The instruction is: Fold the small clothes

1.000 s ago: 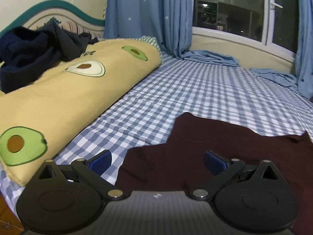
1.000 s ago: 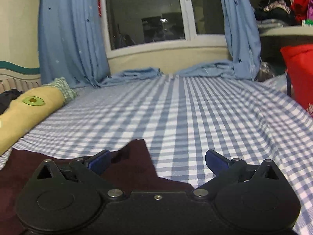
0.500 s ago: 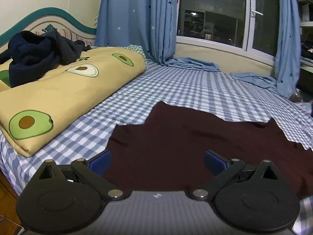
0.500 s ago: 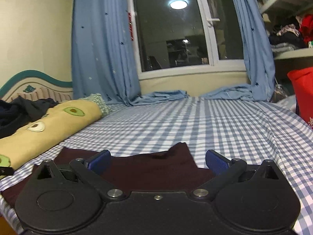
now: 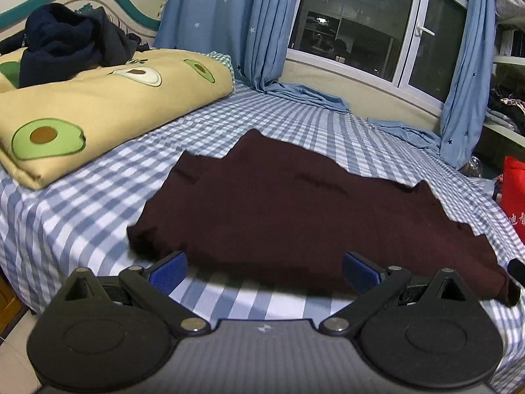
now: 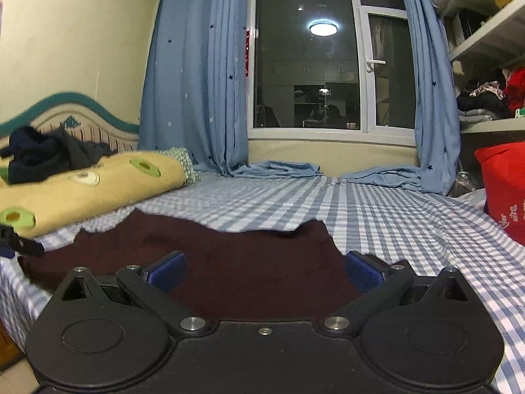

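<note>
A dark maroon garment (image 5: 295, 210) lies spread flat on the blue checked bed sheet (image 5: 98, 203); it also shows in the right wrist view (image 6: 236, 262). My left gripper (image 5: 264, 267) is open and empty, held just short of the garment's near edge. My right gripper (image 6: 262, 271) is open and empty, low over the garment's near right part. The left gripper's finger tip (image 6: 19, 243) shows at the left edge of the right wrist view.
A folded yellow avocado-print quilt (image 5: 98, 105) with dark clothes (image 5: 65, 46) on top lies at the left by the headboard. Blue curtains (image 6: 197, 98) pool on the bed below the window. A red bag (image 6: 502, 190) stands at the bed's right side.
Both grippers have drawn back toward the bed's near edge and risen, so the whole garment is in view. Both stayed open.
</note>
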`<state>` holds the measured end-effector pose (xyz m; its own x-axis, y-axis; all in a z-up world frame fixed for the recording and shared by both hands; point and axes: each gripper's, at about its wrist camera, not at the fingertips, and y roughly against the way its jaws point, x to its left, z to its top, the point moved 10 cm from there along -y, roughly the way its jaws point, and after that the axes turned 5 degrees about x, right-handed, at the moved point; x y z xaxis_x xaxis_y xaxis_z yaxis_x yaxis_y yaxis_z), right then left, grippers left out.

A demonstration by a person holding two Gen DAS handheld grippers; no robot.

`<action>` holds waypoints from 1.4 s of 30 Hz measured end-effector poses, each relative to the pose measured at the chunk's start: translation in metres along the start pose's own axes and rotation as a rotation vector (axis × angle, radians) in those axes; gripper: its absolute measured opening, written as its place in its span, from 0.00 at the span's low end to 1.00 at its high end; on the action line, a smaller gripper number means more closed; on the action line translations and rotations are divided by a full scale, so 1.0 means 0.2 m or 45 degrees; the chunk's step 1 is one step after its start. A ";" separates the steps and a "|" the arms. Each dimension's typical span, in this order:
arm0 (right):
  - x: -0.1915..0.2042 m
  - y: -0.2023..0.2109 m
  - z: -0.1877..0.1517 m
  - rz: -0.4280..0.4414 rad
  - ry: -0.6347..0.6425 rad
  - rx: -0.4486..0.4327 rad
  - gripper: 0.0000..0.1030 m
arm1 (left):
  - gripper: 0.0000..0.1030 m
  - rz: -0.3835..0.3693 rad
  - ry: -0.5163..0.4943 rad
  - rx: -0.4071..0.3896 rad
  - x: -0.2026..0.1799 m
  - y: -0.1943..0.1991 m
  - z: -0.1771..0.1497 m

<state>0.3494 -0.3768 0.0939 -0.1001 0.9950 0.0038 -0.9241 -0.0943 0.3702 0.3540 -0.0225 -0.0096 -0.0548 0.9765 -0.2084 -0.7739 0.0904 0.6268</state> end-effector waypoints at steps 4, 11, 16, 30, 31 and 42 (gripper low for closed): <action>0.05 -0.01 -0.11 -0.019 -0.005 0.034 1.00 | 0.99 0.034 0.007 -0.005 0.04 -0.01 -0.09; 0.09 -0.13 -0.17 -0.015 -0.091 0.059 1.00 | 0.99 0.033 0.083 0.047 0.11 -0.07 -0.18; 0.13 -0.33 -0.06 -0.001 -0.115 0.085 1.00 | 0.99 0.035 0.102 0.064 0.13 -0.12 -0.18; 0.24 -0.75 -0.02 0.048 -0.060 0.212 1.00 | 0.99 0.034 0.129 0.082 0.12 -0.19 -0.17; 0.24 -0.75 -0.05 0.054 -0.054 0.225 1.00 | 0.99 0.036 0.133 0.087 0.12 -0.20 -0.17; 0.30 -0.64 -0.22 0.044 0.034 0.198 0.99 | 0.99 0.056 0.191 0.097 0.17 -0.22 -0.19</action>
<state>0.4460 -0.3073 0.0062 -0.1424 0.9898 -0.0053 -0.8519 -0.1199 0.5097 0.3619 -0.0011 -0.0717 -0.1857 0.9402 -0.2854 -0.7189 0.0680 0.6918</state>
